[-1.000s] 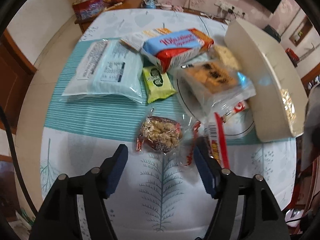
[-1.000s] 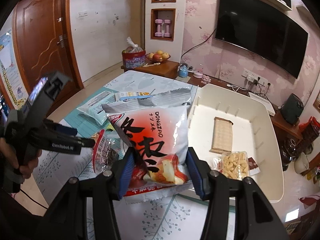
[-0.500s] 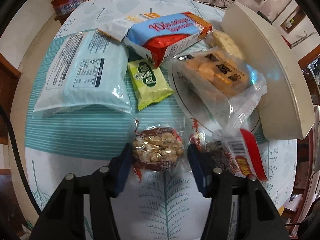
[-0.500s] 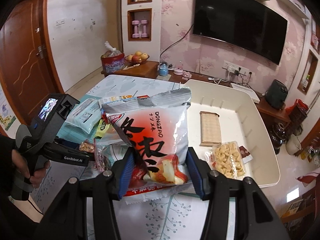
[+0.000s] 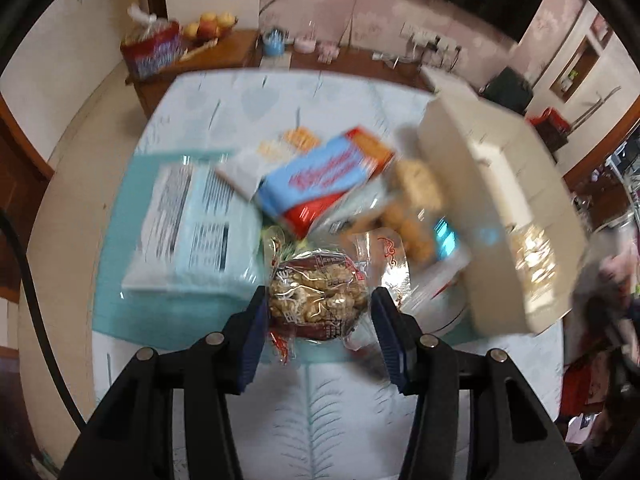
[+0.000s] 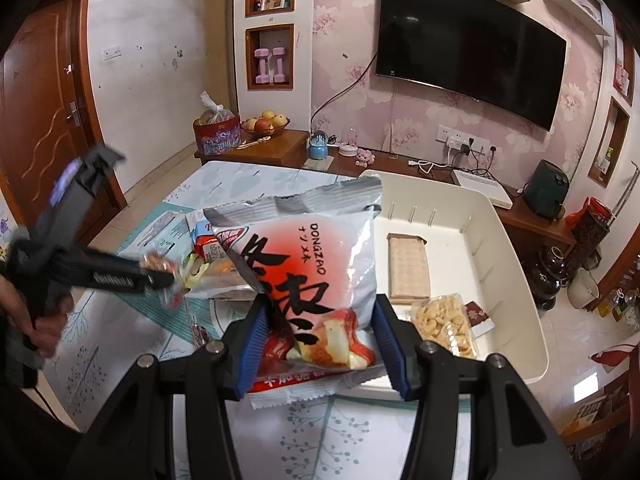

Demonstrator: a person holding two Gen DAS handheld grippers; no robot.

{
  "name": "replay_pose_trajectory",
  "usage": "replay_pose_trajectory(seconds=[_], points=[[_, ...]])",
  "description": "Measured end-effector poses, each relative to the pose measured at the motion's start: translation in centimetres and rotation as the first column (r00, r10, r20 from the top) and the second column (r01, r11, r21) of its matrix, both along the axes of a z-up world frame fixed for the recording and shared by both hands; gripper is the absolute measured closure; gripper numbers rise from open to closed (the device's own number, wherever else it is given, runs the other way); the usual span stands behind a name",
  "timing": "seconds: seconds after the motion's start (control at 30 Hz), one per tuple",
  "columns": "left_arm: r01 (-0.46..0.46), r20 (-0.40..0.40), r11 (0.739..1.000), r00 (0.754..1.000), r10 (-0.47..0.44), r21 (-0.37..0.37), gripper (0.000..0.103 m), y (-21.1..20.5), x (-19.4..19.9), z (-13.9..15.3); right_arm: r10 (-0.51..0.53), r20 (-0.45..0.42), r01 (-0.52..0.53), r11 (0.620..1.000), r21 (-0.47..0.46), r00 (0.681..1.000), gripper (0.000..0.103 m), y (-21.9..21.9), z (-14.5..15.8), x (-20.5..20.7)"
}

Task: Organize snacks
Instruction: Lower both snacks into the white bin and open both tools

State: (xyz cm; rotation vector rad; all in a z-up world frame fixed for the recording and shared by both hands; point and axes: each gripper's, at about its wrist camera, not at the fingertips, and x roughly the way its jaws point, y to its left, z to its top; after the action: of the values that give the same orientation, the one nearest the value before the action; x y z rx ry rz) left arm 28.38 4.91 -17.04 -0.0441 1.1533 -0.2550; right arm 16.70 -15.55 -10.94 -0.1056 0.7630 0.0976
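Barely begun: only a wafer bar [image 6: 409, 269] and a nut packet [image 6: 442, 325] lying in the white bin [image 6: 516, 280]. Most packets still heaped on the desk [image 5: 320, 400] beside it. Left gripper [image 5: 318, 320] jaws closing on a peanut-candy packet [image 5: 318, 294] above the desk; right gripper [image 6: 318, 338] jaws clamped on a red-and-white chip bag [image 6: 308, 264] at the bin's near edge.

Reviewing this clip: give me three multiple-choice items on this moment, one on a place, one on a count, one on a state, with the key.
1. Where is the brown wafer pack?
A. inside the white bin
B. on the teal table mat
C. in a gripper

2. How many packs lie inside the bin?
A. none
B. two
C. five

3. What is between the right gripper pads?
A. nothing
B. a fruit
C. the red-and-white snack bag

Key: 1 A, it lies flat on the bin's floor. 2 B, only the wafer pack and a clear puffed-snack pack show there. 3 C, both blue pads press the bag's lower sides.
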Motion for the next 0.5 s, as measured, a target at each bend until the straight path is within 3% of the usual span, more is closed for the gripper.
replay_pose_trajectory(seconds=[0.27,0.5], points=[[0.013,0.138,0.999,0.990,-0.006,-0.049,0.054,-4.3,-0.8,6.1,0.036,0.010,-0.036,0.999,-0.002,0.999,0.051,-3.1,0.5,0.3],[0.050,0.202,0.994,0.979,-0.029,-0.101,0.054,-9.2,-2.1,8.7,0.070,0.021,-0.069,0.997,-0.014,0.997,0.051,-5.9,0.9,0.3]])
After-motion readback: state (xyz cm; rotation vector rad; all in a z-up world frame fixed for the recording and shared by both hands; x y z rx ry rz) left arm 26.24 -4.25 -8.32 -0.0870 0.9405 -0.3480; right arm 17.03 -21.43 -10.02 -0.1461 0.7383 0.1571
